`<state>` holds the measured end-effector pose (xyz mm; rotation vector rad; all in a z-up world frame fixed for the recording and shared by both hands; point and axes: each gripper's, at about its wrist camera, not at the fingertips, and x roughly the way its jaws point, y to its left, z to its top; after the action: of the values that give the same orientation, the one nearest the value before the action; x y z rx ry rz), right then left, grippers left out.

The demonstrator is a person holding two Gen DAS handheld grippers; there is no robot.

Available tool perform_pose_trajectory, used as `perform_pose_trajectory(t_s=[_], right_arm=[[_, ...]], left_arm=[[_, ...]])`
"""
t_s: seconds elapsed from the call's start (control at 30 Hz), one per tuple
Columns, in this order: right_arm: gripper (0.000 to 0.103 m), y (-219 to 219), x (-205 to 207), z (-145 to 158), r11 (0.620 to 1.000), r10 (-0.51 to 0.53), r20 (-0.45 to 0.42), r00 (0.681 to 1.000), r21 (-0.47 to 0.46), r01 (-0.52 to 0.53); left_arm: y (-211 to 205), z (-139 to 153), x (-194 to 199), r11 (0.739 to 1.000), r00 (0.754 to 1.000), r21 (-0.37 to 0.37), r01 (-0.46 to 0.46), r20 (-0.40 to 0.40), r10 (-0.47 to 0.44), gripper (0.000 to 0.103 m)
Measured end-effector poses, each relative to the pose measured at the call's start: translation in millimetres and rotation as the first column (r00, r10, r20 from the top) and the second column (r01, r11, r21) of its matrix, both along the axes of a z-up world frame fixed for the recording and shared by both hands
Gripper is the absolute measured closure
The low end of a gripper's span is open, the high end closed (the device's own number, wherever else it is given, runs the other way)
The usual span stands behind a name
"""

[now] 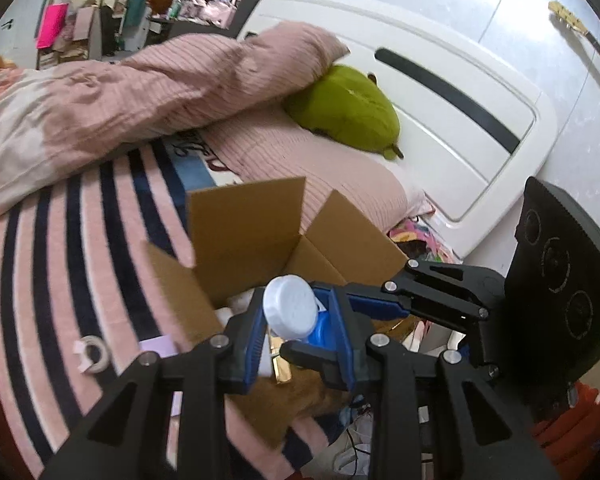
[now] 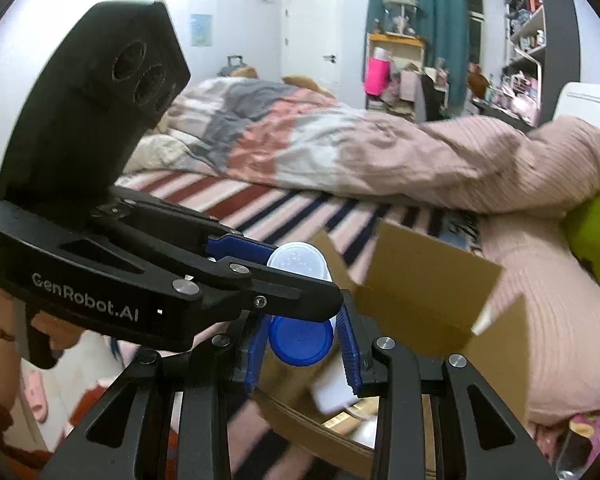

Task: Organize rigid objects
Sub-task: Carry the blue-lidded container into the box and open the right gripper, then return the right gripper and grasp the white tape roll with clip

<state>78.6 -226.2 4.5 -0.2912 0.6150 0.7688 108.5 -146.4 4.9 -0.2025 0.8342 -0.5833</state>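
held item: my left gripper (image 1: 296, 320) jaws pinch a white-capped bottle (image 1: 290, 310) at the cap end, just above the open cardboard box (image 1: 244, 236) on the bed (image 1: 60, 248).
right gripper (image 2: 304, 344): jaws sit around the bottle's blue end (image 2: 300, 340); contact unclear, I can't tell if they're pinching.
progress: I judge it mid-task; the box already holds some pale items, and this bottle isn't in yet.
left over: a tape roll (image 1: 94, 354), lower left of the left view, lies loose on the bed.
obstacles: upright flaps crowd the opening; the two grippers crowd each other.
nearby: green plush (image 1: 344, 108), pink duvet (image 1: 172, 80).
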Motion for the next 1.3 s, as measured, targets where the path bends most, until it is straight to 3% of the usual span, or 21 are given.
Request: perform_pose_trajectory(t_s=[0.23,0.3,0.37,0.47,0.6,0.67,1.03,1.17,1.3], right_arm=[[0.075,-25.8,13.6,-12.2,0.999,-0.036,-0.06,0.998,-0.013,0.036],[0.075,-30.5,15.5,-14.3,0.999,-0.038,-0.078,0.996,-0.006,0.037],[0.064,-35.0,17.2,-14.2,0.999,-0.045,-0.107,0.993,0.002,0.045],[0.044,-39.0,17.9,-13.8,0.998,-0.06,-0.114,0.992,0.001,0.061],[0.043,-37.8,18.2,-12.3,0.997,-0.073,-0.114,0.991,-0.011,0.072],[0.037,-37.2,17.5,-11.3,0.997,-0.073,-0.114,0.991,-0.011,0.072],[0.035,-0.3,-2.3,5.0,0.999,-0.039,-0.083,0.996,-0.037,0.037],[0.035,33.3,-16.0,16.8,0.999,0.006,-0.028,1.0,-0.034,-0.007],[0.035,78.2,-25.4,13.5,0.994,0.098,-0.053,0.994,-0.032,-0.1]], left_arm=[[-21.5,-11.9,15.7,1.0,0.999,0.006,0.029,-0.035,-0.028,0.074],[-19.3,-11.1,15.4,1.0,1.0,0.027,0.006,-0.031,-0.006,0.06],[-10.4,-7.0,12.0,0.999,0.999,0.034,-0.034,0.0,0.034,0.037],[3.5,-0.9,5.7,0.998,0.998,0.035,-0.059,0.02,0.058,0.035],[20.2,4.6,-3.9,0.991,0.993,0.073,-0.109,0.048,0.105,0.031],[29.5,6.9,-9.6,0.989,0.991,0.08,-0.127,0.059,0.122,0.03],[95.6,10.5,-49.3,0.967,0.966,0.081,-0.241,0.112,0.232,0.029],[133.7,6.6,-65.8,0.948,0.947,0.075,-0.308,0.124,0.298,0.029],[177.2,-9.3,-83.2,0.914,0.916,0.094,-0.395,0.12,0.384,0.026]])
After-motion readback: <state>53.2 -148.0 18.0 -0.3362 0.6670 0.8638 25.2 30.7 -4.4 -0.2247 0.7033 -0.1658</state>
